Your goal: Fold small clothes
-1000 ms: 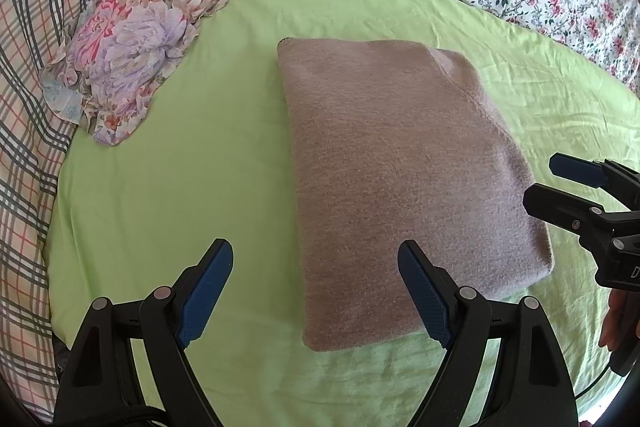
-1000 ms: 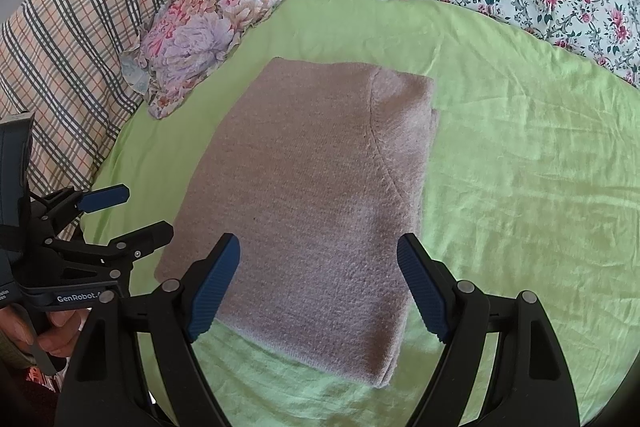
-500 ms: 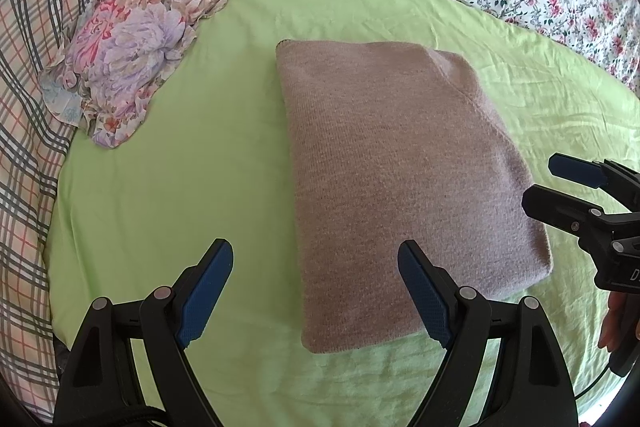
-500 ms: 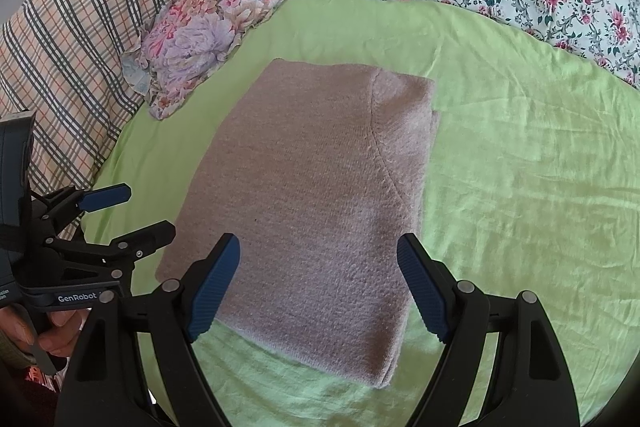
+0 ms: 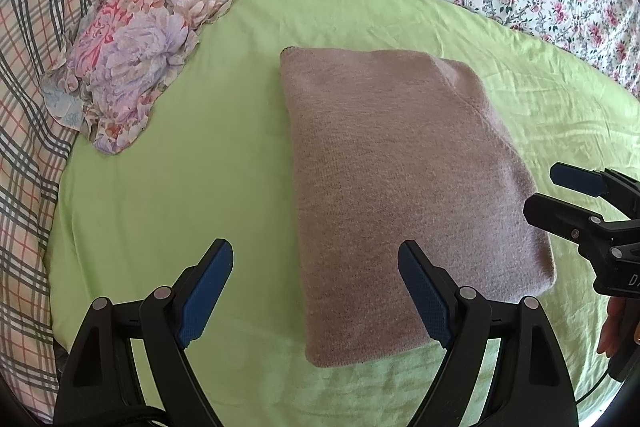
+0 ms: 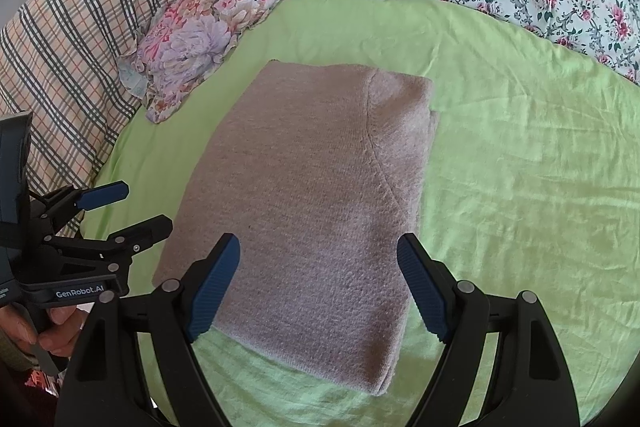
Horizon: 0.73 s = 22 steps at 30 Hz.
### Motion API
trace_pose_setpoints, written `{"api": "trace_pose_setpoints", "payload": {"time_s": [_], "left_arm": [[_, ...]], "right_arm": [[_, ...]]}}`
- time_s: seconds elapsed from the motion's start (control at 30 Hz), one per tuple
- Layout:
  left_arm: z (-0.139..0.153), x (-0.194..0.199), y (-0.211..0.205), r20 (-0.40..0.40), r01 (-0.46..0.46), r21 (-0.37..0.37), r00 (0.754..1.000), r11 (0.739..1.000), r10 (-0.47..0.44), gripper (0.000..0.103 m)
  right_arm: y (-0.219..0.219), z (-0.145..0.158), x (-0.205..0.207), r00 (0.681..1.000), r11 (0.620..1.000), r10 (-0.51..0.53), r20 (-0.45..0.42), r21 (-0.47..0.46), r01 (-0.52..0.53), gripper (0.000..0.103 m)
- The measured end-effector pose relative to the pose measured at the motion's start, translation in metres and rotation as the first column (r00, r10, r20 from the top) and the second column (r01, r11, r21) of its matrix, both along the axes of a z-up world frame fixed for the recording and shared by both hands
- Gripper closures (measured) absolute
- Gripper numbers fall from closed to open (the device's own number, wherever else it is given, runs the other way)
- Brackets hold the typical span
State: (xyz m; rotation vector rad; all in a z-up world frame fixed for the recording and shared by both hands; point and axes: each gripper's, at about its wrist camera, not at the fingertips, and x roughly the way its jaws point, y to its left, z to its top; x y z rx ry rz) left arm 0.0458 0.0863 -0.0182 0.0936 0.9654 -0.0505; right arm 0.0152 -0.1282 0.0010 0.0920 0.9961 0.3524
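Sweater (image 5: 404, 195) looks done from here: folded into a compact rectangle, flat on the green sheet (image 5: 192, 163) around the middle of the bed, edges fairly square. Left gripper (image 5: 316, 291) has its fingers spread wide, nothing between them, hanging over the near edge of the fold. Right gripper (image 6: 320, 287) same, released and empty. Floral bundle (image 5: 136, 47) at the bed's far left corner may be next to fold, can't tell

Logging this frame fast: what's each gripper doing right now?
Left gripper: open, holding nothing.
Right gripper: open, holding nothing, above the sweater.
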Motion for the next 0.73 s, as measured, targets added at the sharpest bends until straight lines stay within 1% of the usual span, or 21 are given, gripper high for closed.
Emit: {"api": "trace_pose_setpoints", "payload": {"time_s": [0.73], "left_arm": [[0.0008,0.0054,0.0008,0.003,-0.01,-0.003,1.0,1.0,0.01,0.018]], "right_arm": [[0.001,-0.0003,0.0023,1.0,1.0,-0.009,-0.003,0.006,0.009,0.022]]}}
